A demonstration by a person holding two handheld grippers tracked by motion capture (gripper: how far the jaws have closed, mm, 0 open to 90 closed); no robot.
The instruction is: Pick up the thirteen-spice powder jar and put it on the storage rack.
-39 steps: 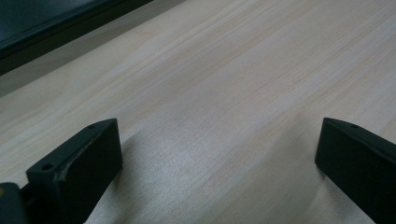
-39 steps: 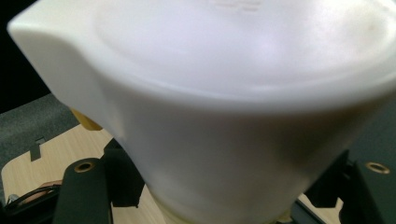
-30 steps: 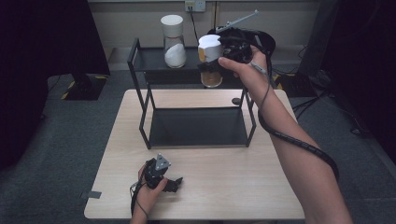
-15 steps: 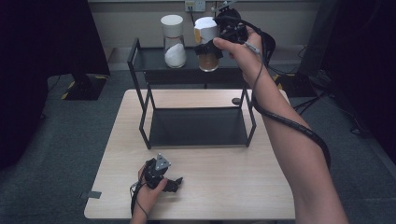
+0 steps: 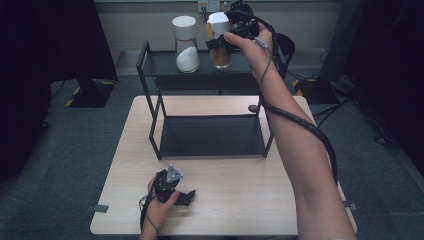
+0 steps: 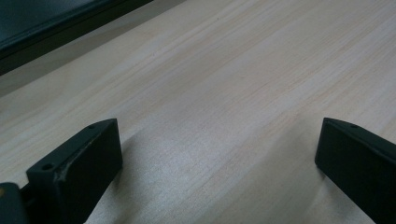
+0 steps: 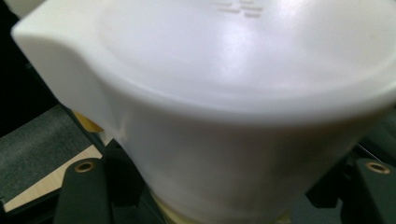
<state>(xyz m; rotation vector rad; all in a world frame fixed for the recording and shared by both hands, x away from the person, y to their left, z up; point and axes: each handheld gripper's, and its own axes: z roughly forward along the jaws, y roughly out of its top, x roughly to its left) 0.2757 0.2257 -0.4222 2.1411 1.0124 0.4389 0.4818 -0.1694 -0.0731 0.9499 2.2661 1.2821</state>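
A jar (image 5: pixel 219 54) with brown contents and a white lid (image 5: pixel 218 22) hangs over the top shelf (image 5: pixel 165 65) of a black rack, with my right gripper (image 5: pixel 223 42) shut on it just below the lid. Whether its base touches the shelf I cannot tell. In the right gripper view the white lid (image 7: pixel 233 93) looms close, with the black fingers (image 7: pixel 84 191) at both sides of the jar. To its left on the shelf stands a second jar (image 5: pixel 186 46), holding white powder. My left gripper (image 5: pixel 183 197) lies on the wooden table (image 5: pixel 240 200) near the front edge, open (image 6: pixel 219 149) with nothing between its jaws.
The rack's lower shelf (image 5: pixel 210 135) sits on the table's back half. A small dark round thing (image 5: pixel 252 107) lies on the table by the rack's right rear leg. Grey carpet surrounds the table. The rack's edge (image 6: pixel 46 28) shows ahead of the left gripper.
My right hand has carried the brown jar farther away and a little left, to beside the white-powder jar over the top shelf. The left gripper has stayed still.
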